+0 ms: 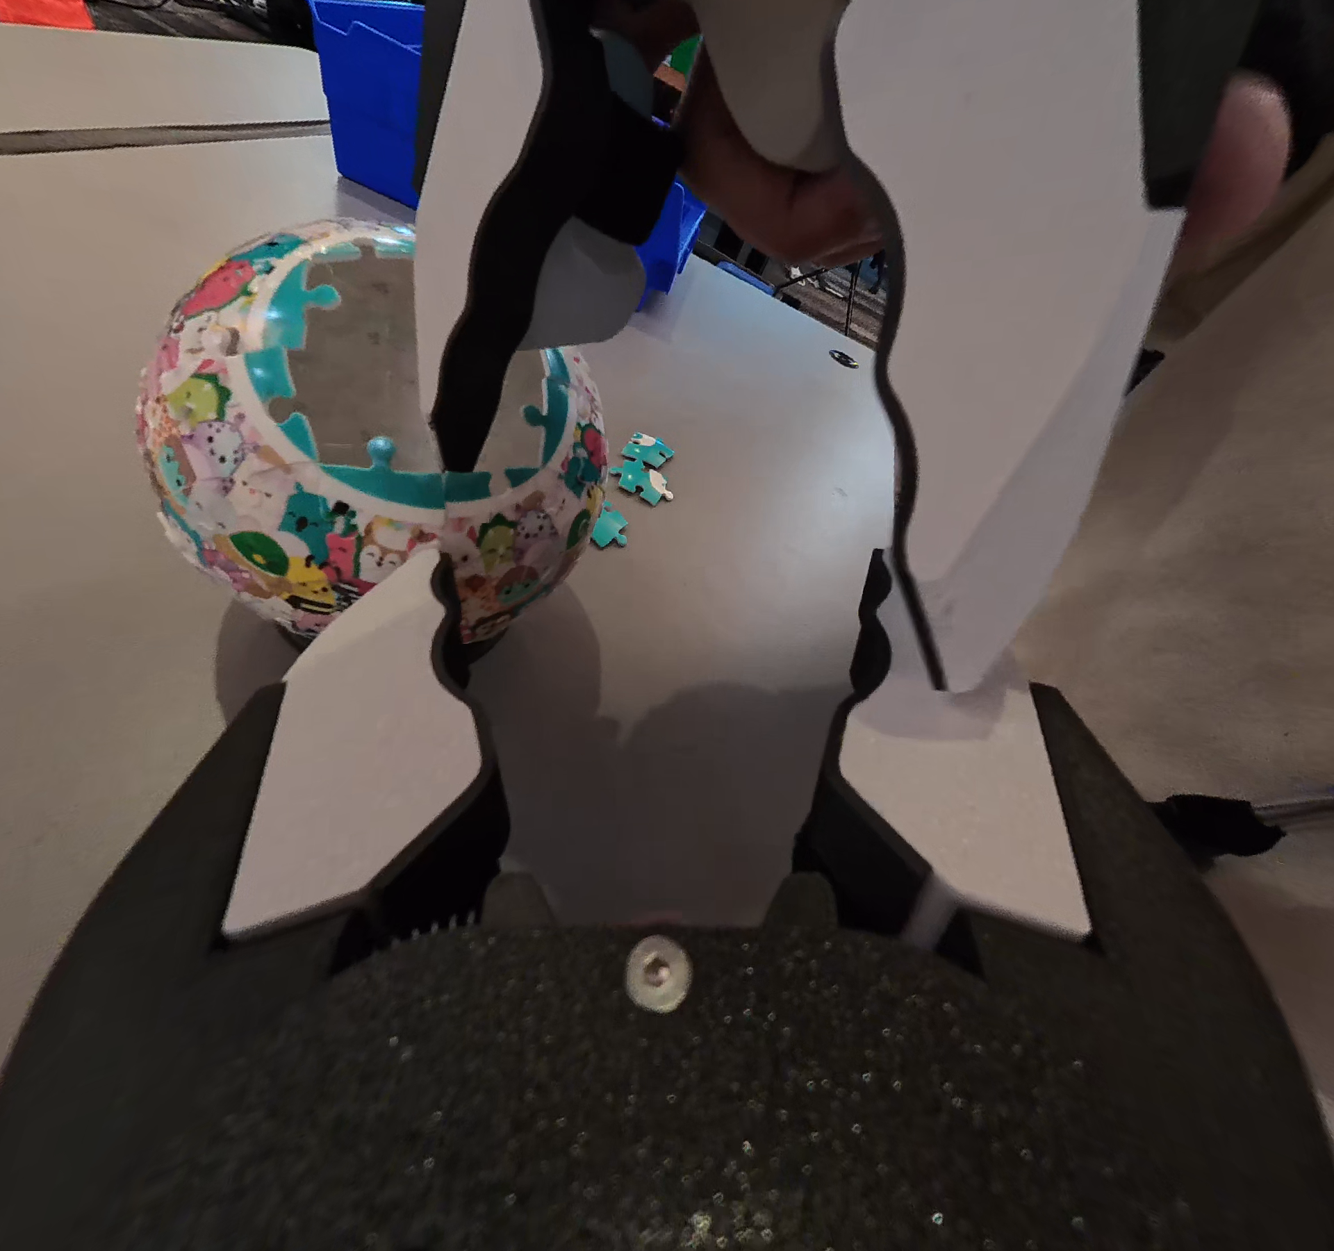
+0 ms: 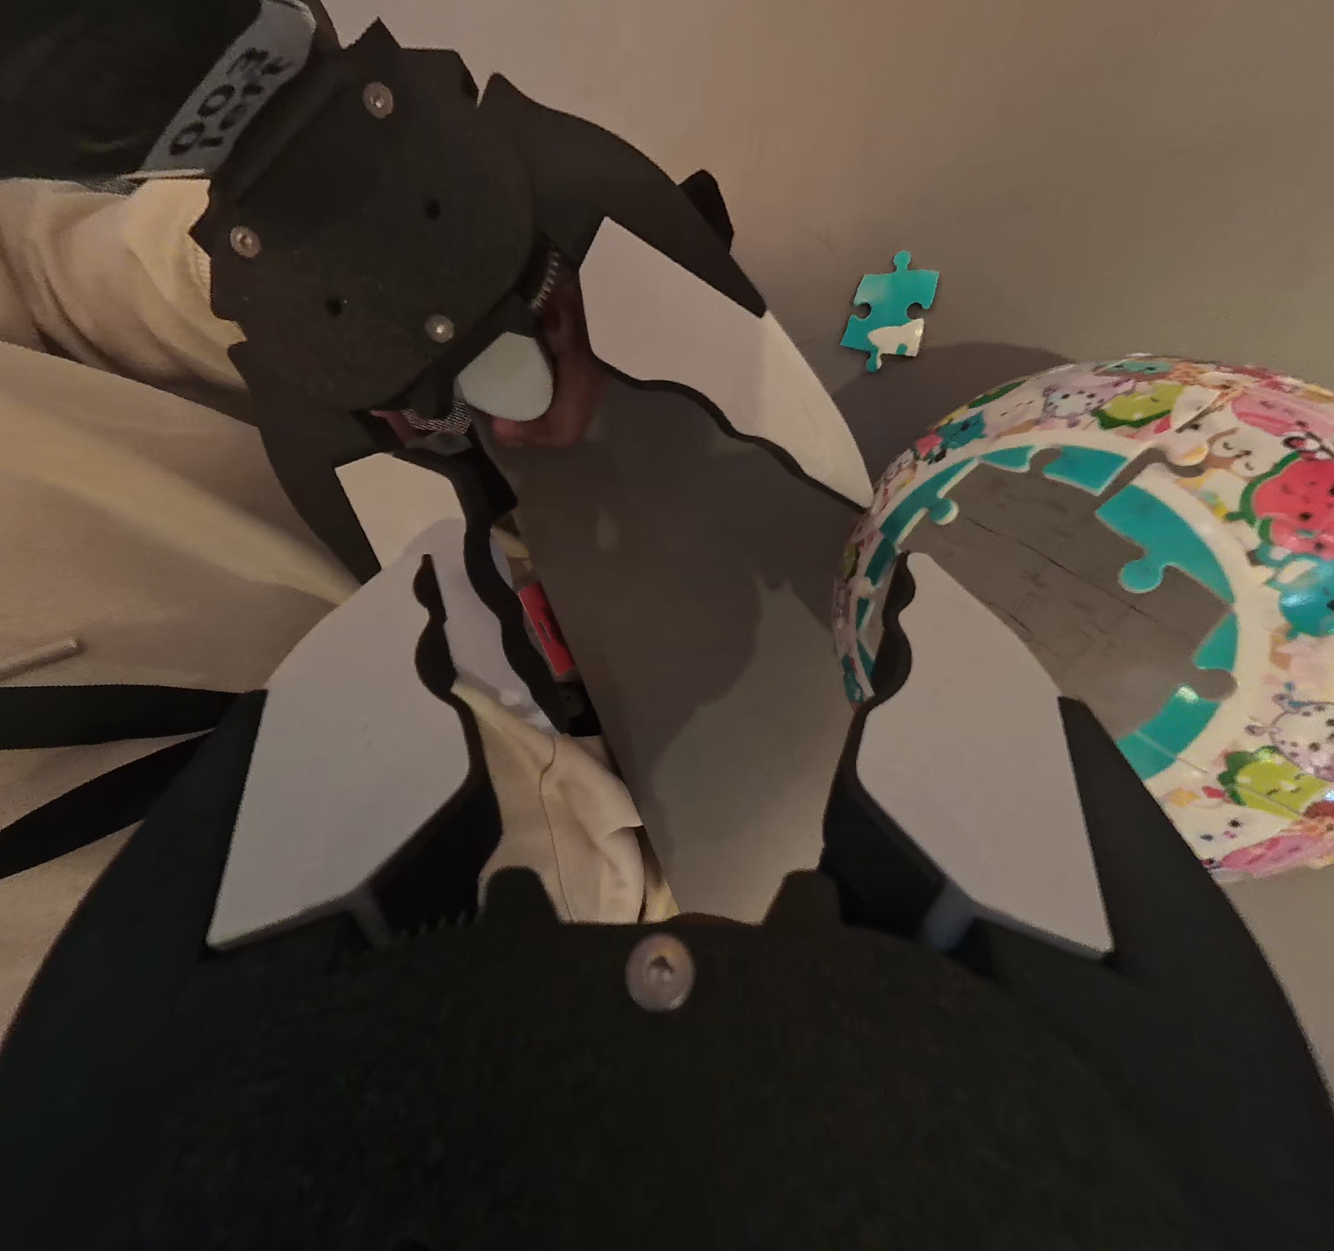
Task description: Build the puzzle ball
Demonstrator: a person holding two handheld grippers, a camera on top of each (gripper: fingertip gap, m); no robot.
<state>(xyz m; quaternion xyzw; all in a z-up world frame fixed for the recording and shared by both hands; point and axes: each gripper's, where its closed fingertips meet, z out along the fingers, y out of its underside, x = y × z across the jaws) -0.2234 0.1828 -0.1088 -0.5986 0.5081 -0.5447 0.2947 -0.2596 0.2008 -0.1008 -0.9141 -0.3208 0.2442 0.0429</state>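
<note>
The puzzle ball (image 1: 346, 495) stands on the grey table (image 1: 722, 567), colourful outside, with a large jagged teal-edged opening on top; it also shows in the right wrist view (image 2: 1169, 567). My left gripper (image 1: 658, 563) is open and empty, and its left fingertip (image 1: 404, 610) rests against the ball's outer side. My right gripper (image 2: 664, 563) is open and empty; its right fingertip (image 2: 938, 639) sits at the rim of the opening. Loose teal pieces (image 1: 642, 469) lie just beyond the ball; one piece (image 2: 891, 311) shows in the right wrist view.
A blue bin (image 1: 368, 83) stands at the table's far side. A person's hand (image 1: 779, 191) holds the right gripper from above. Cream clothing (image 2: 108, 422) fills the left of the right wrist view. A small dark spot (image 1: 841, 357) is on the table. The tips of both grippers are at nearly the same place.
</note>
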